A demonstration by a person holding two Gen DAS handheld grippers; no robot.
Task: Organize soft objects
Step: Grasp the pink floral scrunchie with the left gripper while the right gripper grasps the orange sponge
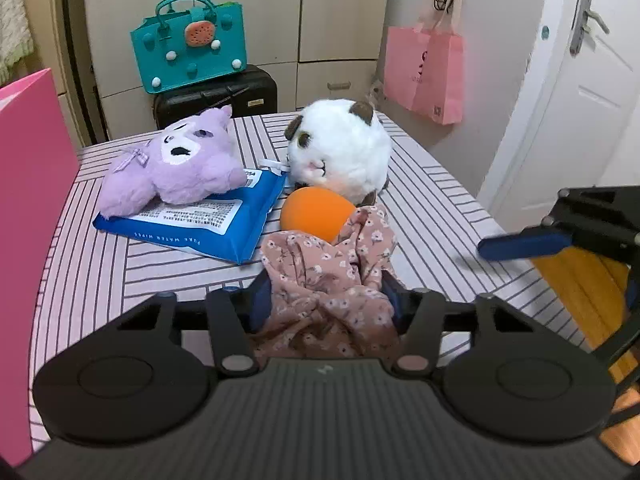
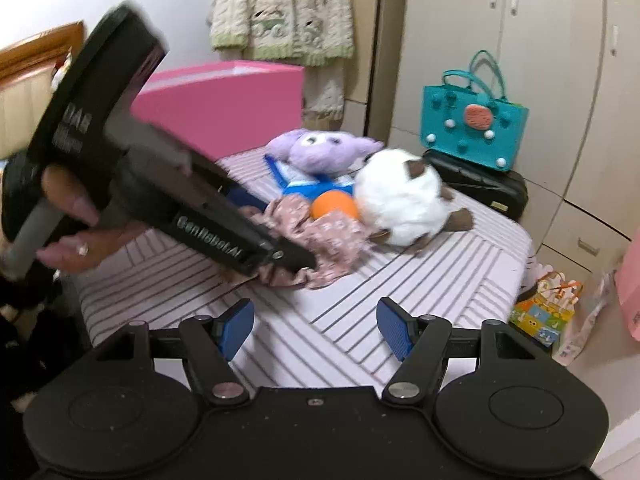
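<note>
Now, striped table [image 1: 420, 208]: soft items cluster at its far middle. White plush [image 1: 340, 148] sits far right; purple plush [image 1: 176, 164] lies left of it on a blue wipes pack [image 1: 224, 224]. Floral cloth [image 1: 328, 276] is bunched at the near centre, its far edge touching an orange ball [image 1: 316, 212]. Left gripper [image 1: 326, 300] pinches the cloth's near end, both blue pads pressed into the folds. Right gripper [image 2: 316, 330] hovers near-right, fingers spread, nothing between them, cloth well beyond.
</note>
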